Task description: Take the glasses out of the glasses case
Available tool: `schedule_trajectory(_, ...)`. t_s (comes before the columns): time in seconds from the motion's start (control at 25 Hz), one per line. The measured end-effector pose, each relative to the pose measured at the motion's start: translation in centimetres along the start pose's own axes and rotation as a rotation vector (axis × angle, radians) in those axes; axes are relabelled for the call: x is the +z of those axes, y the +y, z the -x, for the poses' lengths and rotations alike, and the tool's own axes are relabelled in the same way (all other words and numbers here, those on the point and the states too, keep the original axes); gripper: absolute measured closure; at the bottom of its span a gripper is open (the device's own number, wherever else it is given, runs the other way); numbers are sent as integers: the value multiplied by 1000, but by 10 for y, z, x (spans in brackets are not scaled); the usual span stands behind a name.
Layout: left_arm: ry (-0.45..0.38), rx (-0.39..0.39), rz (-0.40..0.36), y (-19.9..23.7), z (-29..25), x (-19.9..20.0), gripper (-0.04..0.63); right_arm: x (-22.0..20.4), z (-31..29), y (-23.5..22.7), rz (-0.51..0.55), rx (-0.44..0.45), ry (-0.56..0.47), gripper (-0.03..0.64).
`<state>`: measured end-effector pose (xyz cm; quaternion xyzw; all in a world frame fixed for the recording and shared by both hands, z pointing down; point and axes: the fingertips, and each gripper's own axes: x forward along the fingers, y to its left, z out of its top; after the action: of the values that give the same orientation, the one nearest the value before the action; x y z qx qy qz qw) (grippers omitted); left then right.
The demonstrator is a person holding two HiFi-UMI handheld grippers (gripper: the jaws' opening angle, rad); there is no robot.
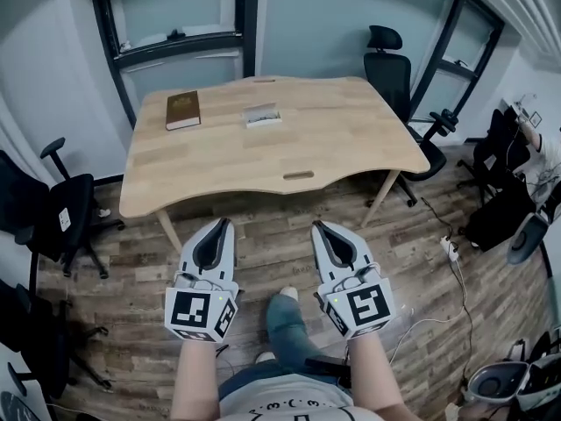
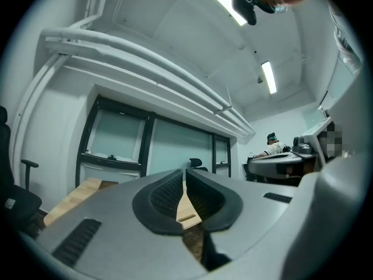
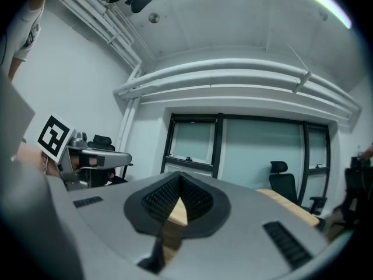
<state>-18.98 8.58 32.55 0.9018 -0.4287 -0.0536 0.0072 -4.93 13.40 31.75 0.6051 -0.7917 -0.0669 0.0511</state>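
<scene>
A small pale glasses case [image 1: 262,115] lies on the far half of the light wooden table [image 1: 333,147]; its lid state is too small to tell, and no glasses show. Both grippers hover over the floor on the near side of the table, well short of the case, pointing level toward it. My left gripper [image 1: 225,224] is shut and holds nothing; in the left gripper view its ribbed pads [image 2: 172,196] meet at the tips with only table and floor showing behind. My right gripper [image 1: 319,226] is also shut and empty, its pads [image 3: 162,200] touching at the tip.
A brown book [image 1: 182,110] lies on the table's far left. Black office chairs stand at the left [image 1: 53,209] and far right [image 1: 394,73]. A power strip and cables [image 1: 451,253] lie on the wooden floor to the right. The person's leg [image 1: 285,327] is below the grippers.
</scene>
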Motion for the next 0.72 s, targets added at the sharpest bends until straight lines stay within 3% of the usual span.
schedule_trajectory(0.24,48,23,-39,35,-89,-26,578,-27,-84,-55,-72,18,-8,607)
schedule_trajectory(0.52,87,22,7,81,-241,-43,575,-51,-205,-156,-122,-3,30,607)
schedule_trajectory(0.64,101,2,7,95,-302,-45,429,-51,-251,-188,-115,21,33,607)
schedule_trajectory(0.72,129,0,-18,104,-333,-51,400,-55,-276,-205,-112,31,39,607)
